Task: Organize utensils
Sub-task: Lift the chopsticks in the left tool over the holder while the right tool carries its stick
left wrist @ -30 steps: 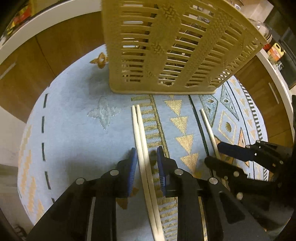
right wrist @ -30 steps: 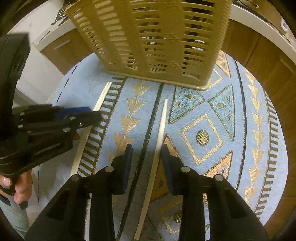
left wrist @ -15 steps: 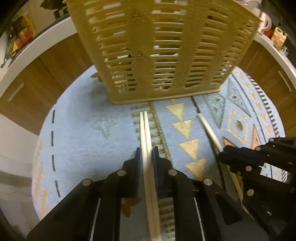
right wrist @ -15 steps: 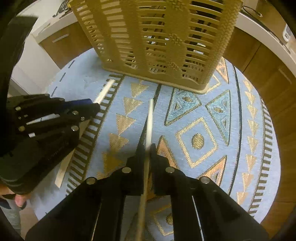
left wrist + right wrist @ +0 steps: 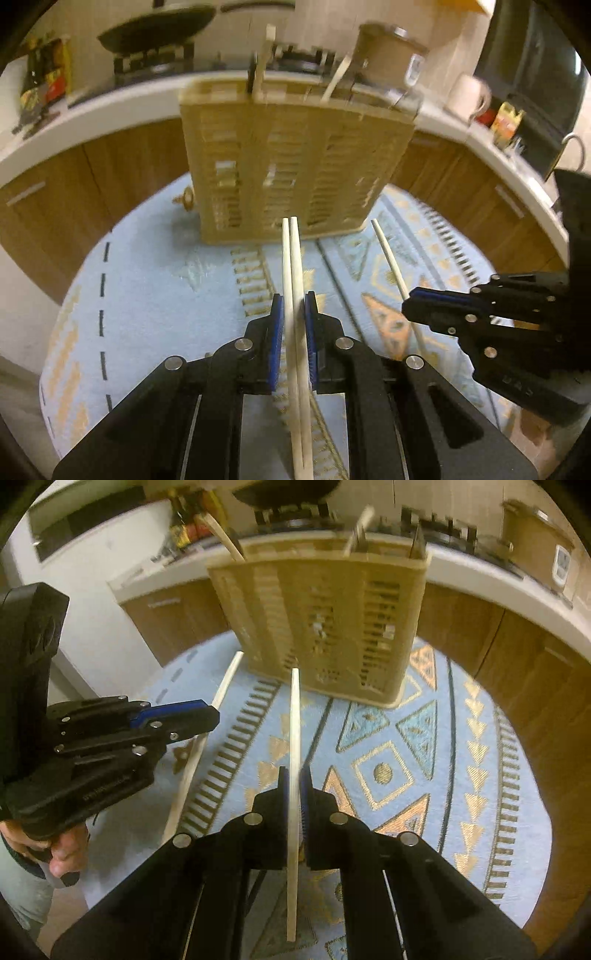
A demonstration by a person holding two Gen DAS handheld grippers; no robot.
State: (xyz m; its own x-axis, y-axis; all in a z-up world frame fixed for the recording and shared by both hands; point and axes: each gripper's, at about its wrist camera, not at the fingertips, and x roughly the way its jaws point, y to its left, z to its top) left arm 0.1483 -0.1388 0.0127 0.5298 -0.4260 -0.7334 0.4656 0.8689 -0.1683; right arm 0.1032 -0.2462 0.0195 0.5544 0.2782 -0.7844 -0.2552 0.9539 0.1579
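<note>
Change: both grippers have lifted off the mat with their chopsticks since the earlier frames, when the sticks lay flat; the jaws closed in that time and the kitchen counter has come into view.
Left gripper [image 5: 293,314]: blue pads clamped on a pair of chopsticks [image 5: 291,258] held side by side, tips pointing toward the basket.
Right gripper [image 5: 294,786]: pressed tight on a single chopstick [image 5: 294,720], which runs straight ahead between the pads.
Hand [image 5: 61,853]: seen from the right wrist, wrapped around the left gripper's handle at the lower left.
Mat [image 5: 388,771]: round, light blue with gold triangles and diamonds, below both grippers.
Basket [image 5: 291,162]: tan slatted utensil holder standing upright on the mat's far part, utensil handles poking above its rim.
Counter [image 5: 110,107]: white-topped, wood-fronted, behind the basket; blurred.
</note>
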